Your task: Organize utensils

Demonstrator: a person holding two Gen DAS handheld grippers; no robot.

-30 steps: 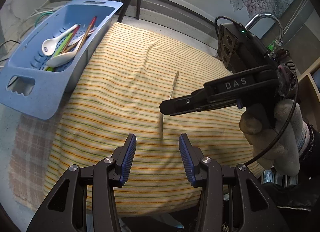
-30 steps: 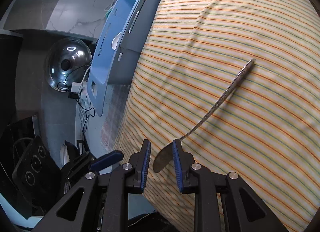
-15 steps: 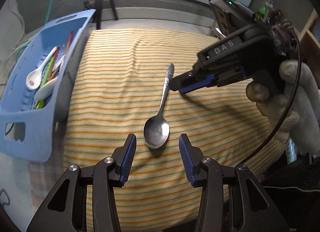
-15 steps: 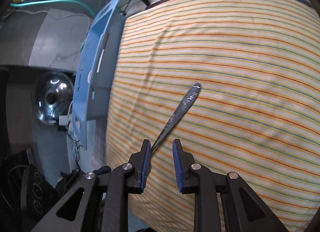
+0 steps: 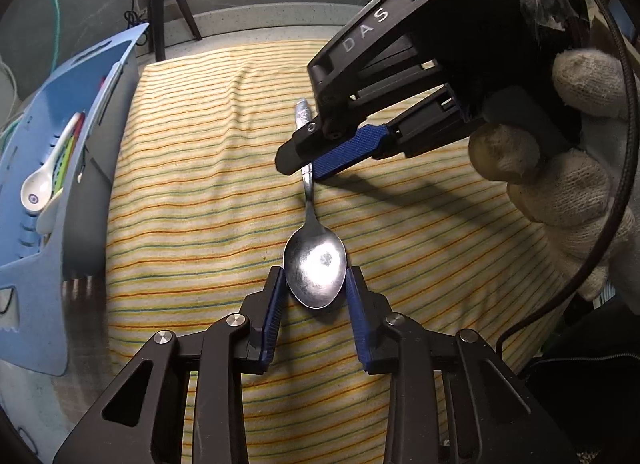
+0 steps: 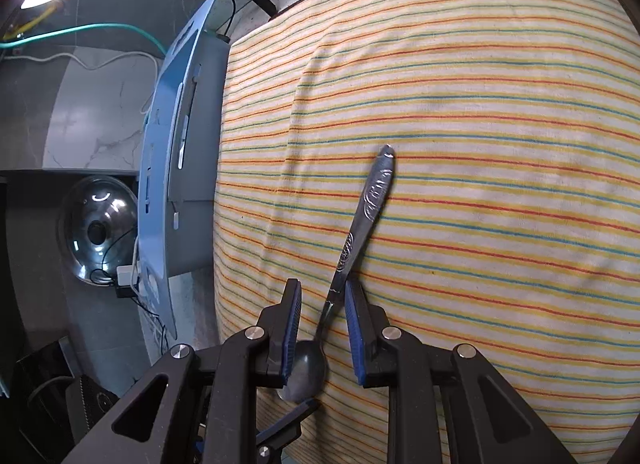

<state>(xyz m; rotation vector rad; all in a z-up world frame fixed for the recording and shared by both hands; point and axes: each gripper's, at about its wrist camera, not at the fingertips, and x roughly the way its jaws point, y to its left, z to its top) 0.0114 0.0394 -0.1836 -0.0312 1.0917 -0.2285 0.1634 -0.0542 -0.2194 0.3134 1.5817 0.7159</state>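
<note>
left tool closing round metal spoon on striped cloth

left tool: jaws just been narrowing, spoon bowl between pads, contact uncertain; squeeze evenly on bowl edges before lifting. right tool: narrow gap, handle neck passing between pads, not clearly pinched; should let go first. blue utensil tray at left with white ceramic spoon; its raised wall stands in the way. gloved hand.

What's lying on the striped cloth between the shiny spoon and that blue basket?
Nothing: in the left wrist view, only bare striped cloth separates the metal spoon from the blue plastic basket.
</note>
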